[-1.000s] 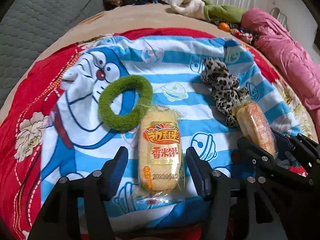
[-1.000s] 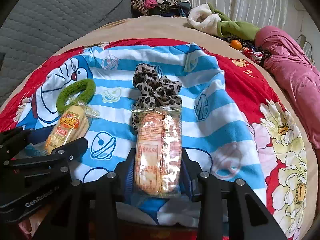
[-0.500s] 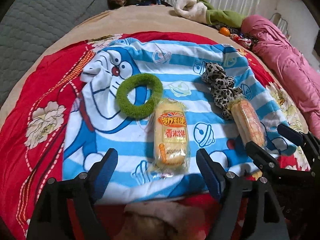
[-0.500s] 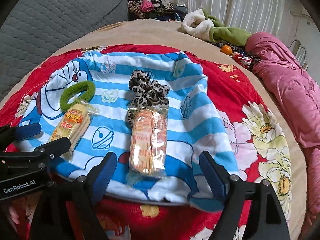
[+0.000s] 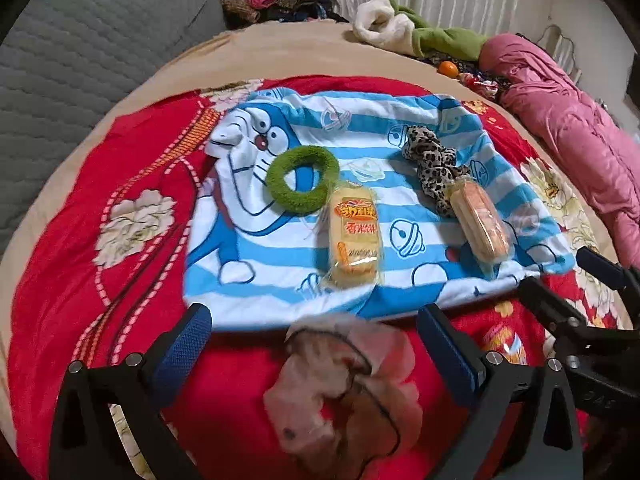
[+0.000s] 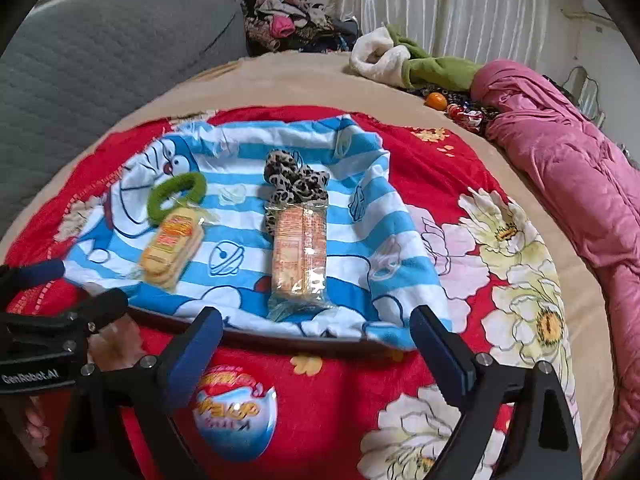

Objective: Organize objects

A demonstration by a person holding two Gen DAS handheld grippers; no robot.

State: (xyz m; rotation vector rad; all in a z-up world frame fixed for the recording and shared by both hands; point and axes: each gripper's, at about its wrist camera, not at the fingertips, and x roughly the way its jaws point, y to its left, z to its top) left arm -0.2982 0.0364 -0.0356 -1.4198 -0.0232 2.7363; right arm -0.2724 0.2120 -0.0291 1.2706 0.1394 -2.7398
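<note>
On the blue striped cartoon towel (image 5: 400,288) lie a yellow snack packet (image 5: 354,236), a green ring scrunchie (image 5: 302,186), a leopard scrunchie (image 5: 430,160) and an orange snack packet (image 5: 480,222). My left gripper (image 5: 318,340) hangs back from the towel's near edge, its jaws opening wide with nothing between them. In the right wrist view the orange packet (image 6: 300,252) lies just beyond my right gripper (image 6: 318,350), whose jaws are also opening and hold nothing. The yellow packet (image 6: 172,246) and green ring (image 6: 176,196) lie to its left.
A red flowered blanket (image 6: 460,184) covers the bed. A blurred pinkish cloth thing (image 5: 344,392) lies below the left gripper, and an egg-shaped snack pack (image 6: 236,412) below the right one. A pink quilt (image 6: 560,168), a grey headboard (image 6: 100,60) and piled clothes (image 6: 288,16) ring the bed.
Both grippers have let go of their packets, spread wide and drawn back and up from the towel. The yellow and orange packets stay lying on the towel.
</note>
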